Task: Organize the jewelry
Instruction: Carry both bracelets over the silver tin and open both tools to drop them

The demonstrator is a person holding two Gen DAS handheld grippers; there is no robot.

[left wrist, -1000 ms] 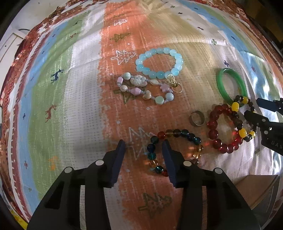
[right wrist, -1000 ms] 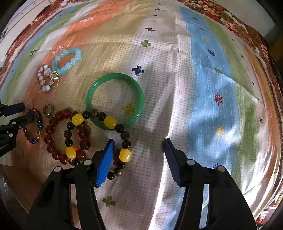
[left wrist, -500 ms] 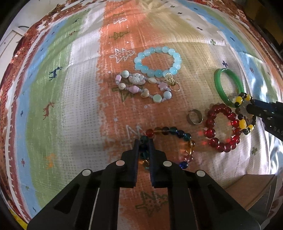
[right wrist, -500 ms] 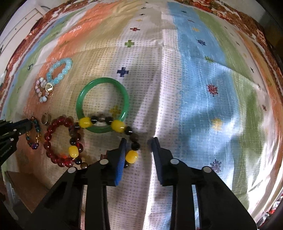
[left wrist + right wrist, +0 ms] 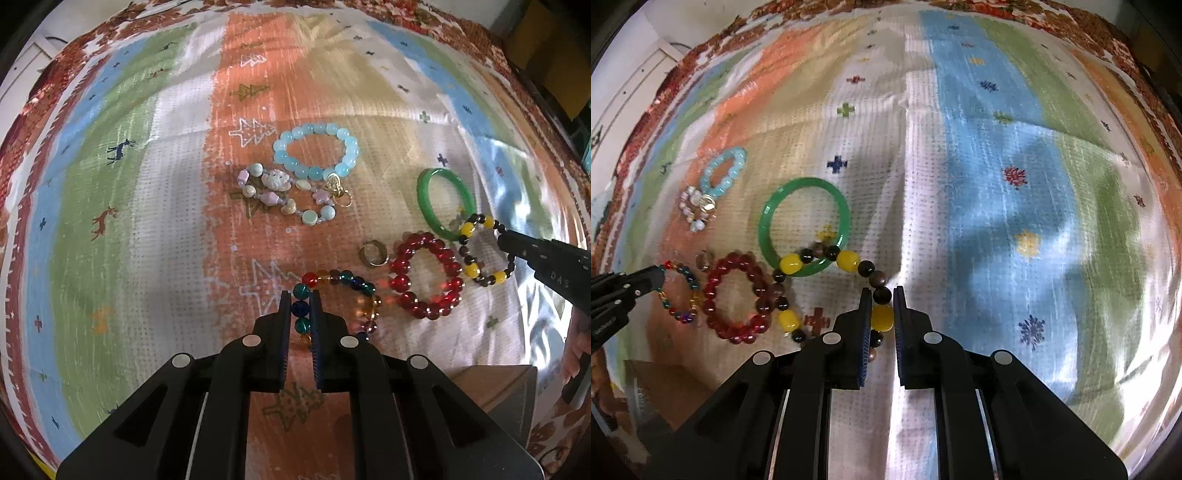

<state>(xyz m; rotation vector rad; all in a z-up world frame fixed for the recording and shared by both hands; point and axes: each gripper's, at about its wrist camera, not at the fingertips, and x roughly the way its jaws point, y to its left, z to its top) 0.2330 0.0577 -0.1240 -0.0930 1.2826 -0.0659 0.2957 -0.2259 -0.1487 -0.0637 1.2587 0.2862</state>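
Observation:
My left gripper point(image 5: 300, 295) is shut on the near side of a multicolour bead bracelet point(image 5: 364, 286) that lies on the striped cloth. My right gripper point(image 5: 881, 291) is shut on a brown-and-yellow bead bracelet point(image 5: 847, 260), whose far part rests over a green bangle point(image 5: 768, 229). A dark red bead bracelet point(image 5: 424, 275) lies between the two held bracelets, and a metal ring point(image 5: 373, 253) lies beside it. Farther off lie a pale blue bead bracelet point(image 5: 316, 155) and a pastel charm bracelet point(image 5: 284, 195). The right gripper also shows at the right of the left wrist view point(image 5: 504, 238).
The striped patterned cloth point(image 5: 997, 166) covers the whole surface. A brown box corner point(image 5: 495, 387) shows near the front edge, between the two grippers. A white cabinet point(image 5: 635, 85) stands beyond the cloth at the far left.
Both grippers moved forward and closed: the left on the multicolour bracelet, the right on the brown-and-yellow bracelet. The brown-and-yellow bracelet has shifted to the right, off the red one.

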